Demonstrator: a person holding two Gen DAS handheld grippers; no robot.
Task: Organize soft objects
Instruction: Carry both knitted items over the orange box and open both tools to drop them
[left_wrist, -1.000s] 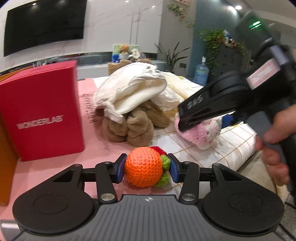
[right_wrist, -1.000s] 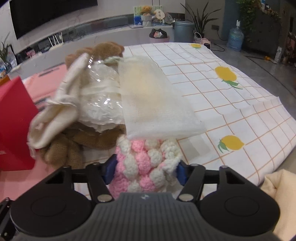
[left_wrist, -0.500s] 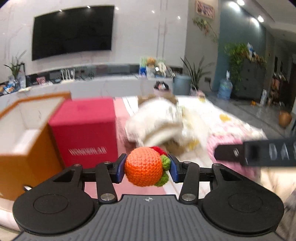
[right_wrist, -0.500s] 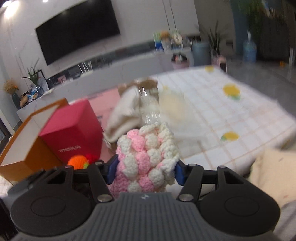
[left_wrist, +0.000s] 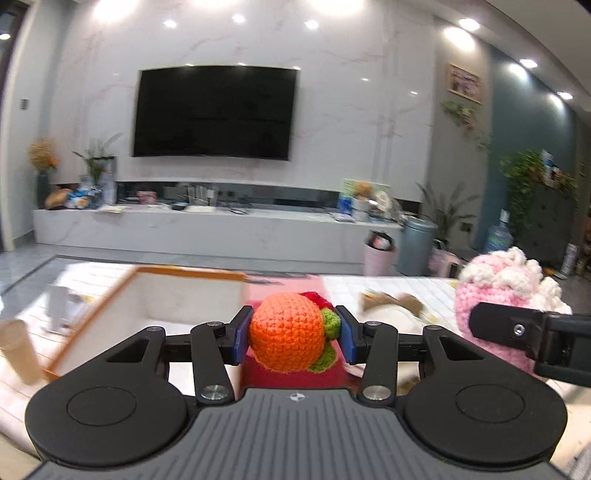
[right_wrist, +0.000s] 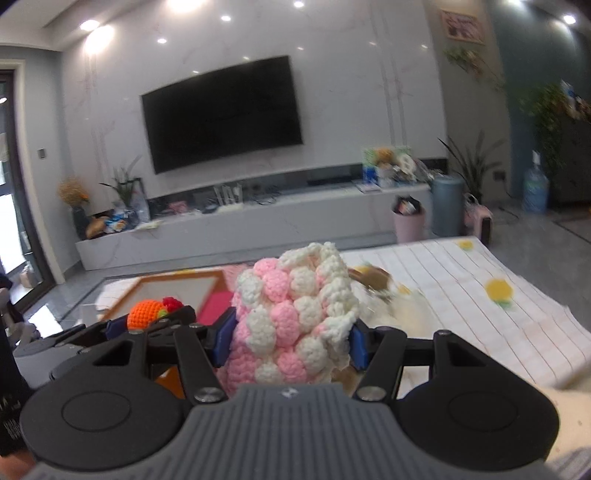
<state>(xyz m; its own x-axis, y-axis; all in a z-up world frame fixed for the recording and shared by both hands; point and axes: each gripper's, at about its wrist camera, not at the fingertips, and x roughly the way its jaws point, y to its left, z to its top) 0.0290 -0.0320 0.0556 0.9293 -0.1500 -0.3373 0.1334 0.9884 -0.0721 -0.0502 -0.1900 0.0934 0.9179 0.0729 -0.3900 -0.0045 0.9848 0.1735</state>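
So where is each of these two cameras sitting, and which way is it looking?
Left wrist: on the left gripper, facing the TV wall; its fingers clamp an orange crochet ball.
Right wrist: on the right gripper, facing likewise; fingers clamp a pink-and-white crochet piece.
Shared: both toys, TV, the open orange-edged box, lemon-print cloth.

Blurred brown-and-white heap (right_wrist: 380, 291) on the checked cloth (right_wrist: 480, 295); orange-rimmed box (left_wrist: 177, 295) smeared, partly hidden.

Left gripper (left_wrist: 293, 334) and right gripper (right_wrist: 288, 338) raised (jaws clamped, loaded).
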